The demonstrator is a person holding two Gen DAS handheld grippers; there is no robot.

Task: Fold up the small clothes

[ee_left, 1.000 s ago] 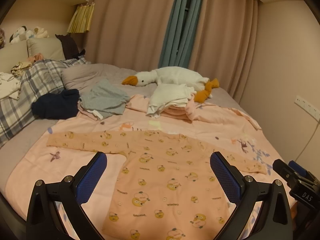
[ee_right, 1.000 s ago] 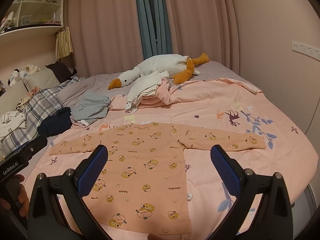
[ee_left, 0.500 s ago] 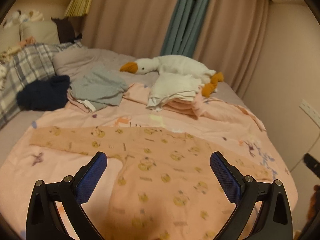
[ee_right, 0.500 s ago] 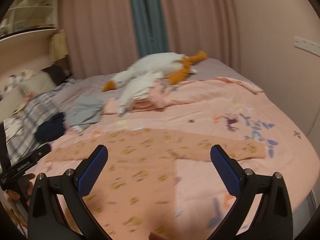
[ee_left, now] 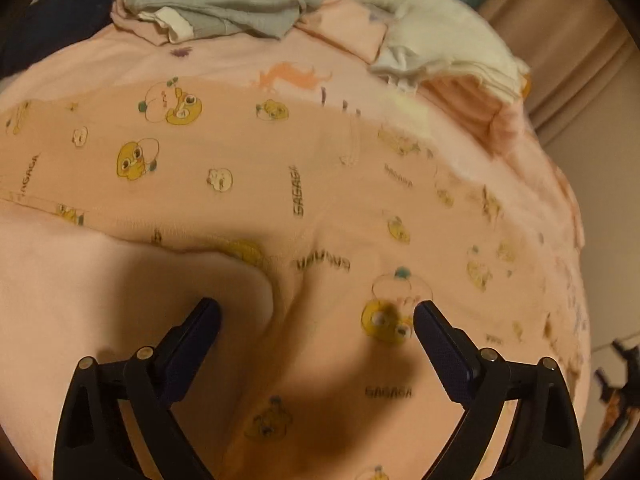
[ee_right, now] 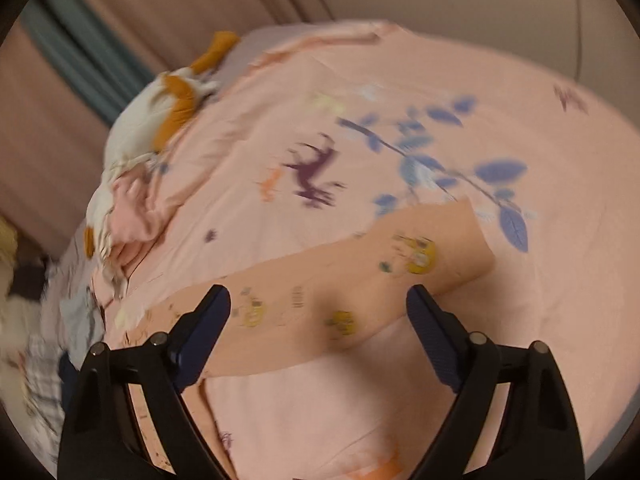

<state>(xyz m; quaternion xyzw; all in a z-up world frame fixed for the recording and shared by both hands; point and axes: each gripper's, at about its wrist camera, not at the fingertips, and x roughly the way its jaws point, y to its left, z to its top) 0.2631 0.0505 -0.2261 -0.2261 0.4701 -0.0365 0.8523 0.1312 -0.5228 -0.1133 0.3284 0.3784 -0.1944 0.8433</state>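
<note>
Your left claw is wide but closing, w/ the underarm of the peach shirt between its jaws, pads not yet pressing. Your right claw is likewise wide and closing, straddling the shirt's sleeve, no grip. Shirt lies flat on the bed's pink cover; sleeve's long axis runs up-right, cuff end away from you.

a bed under a pink printed cover carries a peach duck-print garment spread flat, a grey clothes pile, a white and pink folded stack, a plush goose and a dark navy item
</note>
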